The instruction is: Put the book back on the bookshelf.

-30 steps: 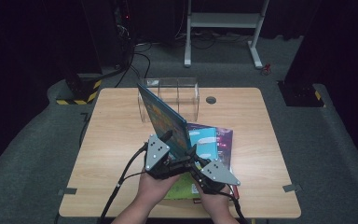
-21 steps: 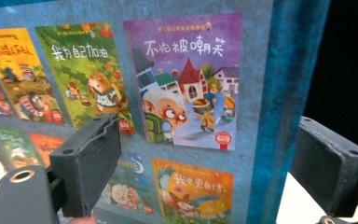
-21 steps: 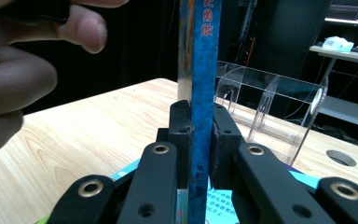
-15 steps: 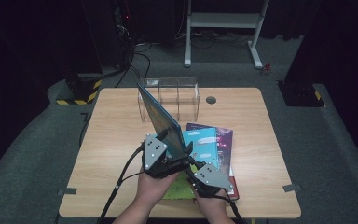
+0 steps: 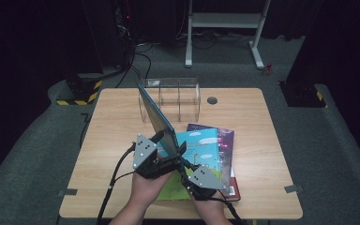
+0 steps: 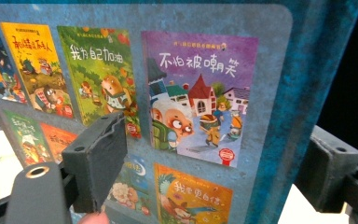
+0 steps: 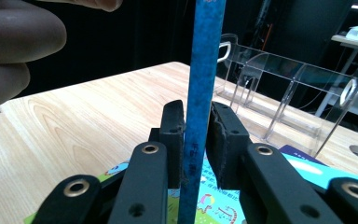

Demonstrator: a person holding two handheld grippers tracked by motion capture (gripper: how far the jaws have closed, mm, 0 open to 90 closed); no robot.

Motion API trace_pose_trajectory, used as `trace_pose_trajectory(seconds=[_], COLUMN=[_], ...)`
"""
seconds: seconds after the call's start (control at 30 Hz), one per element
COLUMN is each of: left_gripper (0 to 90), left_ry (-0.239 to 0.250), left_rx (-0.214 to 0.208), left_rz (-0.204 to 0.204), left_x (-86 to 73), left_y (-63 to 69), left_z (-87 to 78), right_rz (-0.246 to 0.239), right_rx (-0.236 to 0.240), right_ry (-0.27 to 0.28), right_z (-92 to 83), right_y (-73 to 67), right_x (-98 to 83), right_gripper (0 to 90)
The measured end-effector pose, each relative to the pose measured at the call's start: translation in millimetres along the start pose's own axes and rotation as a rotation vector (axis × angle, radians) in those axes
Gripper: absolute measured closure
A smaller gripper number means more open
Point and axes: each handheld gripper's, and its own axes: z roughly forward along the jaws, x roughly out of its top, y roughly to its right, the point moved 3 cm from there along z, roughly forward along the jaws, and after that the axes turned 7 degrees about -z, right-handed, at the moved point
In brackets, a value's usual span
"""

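Both hands come in from the bottom edge of the high view, close together over the near middle of the wooden table (image 5: 122,131). The left gripper (image 5: 161,149) sits beside the lower end of a blue picture book (image 5: 155,117), which stands up on edge and leans away toward the clear acrylic organizer (image 5: 171,99) at the far side. The right gripper (image 5: 183,161) comes in low from the right, its grey plate tilted toward the camera.

In the right gripper view, its two black jaws straddle the book's blue spine (image 7: 204,93), which rises straight up between them. The left pad sits against the spine; a sliver of a gap shows at the right pad, and the jaws have just been opening a little, the book between them.

In the left gripper view, the jaws stand wide apart, one to each side of the book's back cover (image 6: 168,93), with its rows of little cartoon covers. They have just been closing a touch, and neither pad clearly presses the cover.

Underneath lies a stack of flat books (image 5: 206,150), a turquoise one on top, partly covered by the hands. The left hand's fingertips (image 7: 9,37) are blurred and cut off at the right gripper view's corner. The book's lower edge is hidden behind the grippers.
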Motion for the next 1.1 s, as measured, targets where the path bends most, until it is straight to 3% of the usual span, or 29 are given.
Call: trace_pose_trajectory(seconds=[0.2, 0.47, 0.7, 0.87, 1.1], left_gripper=[21.0, 23.5, 17.1, 24.2, 28.2], left_ry=[0.0, -0.006, -0.02, -0.016, -0.014], left_rx=[0.028, 0.066, 0.052, 0.082, 0.077], left_rz=[0.032, 0.071, 0.082, 0.104, 0.12], left_x=[-2.3, -7.3, -10.1, -10.7, -12.1], left_y=[0.6, -0.6, -2.0, -3.3, -2.9], left_z=[-1.5, -6.6, -6.5, -8.3, -11.5], right_rz=[-0.031, -0.037, -0.03, -0.027, -0.021], right_rx=[0.011, 0.027, 0.038, 0.05, 0.069], right_ry=[-0.007, -0.01, -0.013, -0.014, -0.018], right_z=[1.8, 3.0, 4.0, 4.6, 5.0], right_y=[-6.8, -10.4, -12.8, -13.3, -15.5], right_x=[0.2, 0.1, -0.5, -1.0, -1.7], right_gripper=[73.4, 72.8, 72.4, 71.8, 70.3])
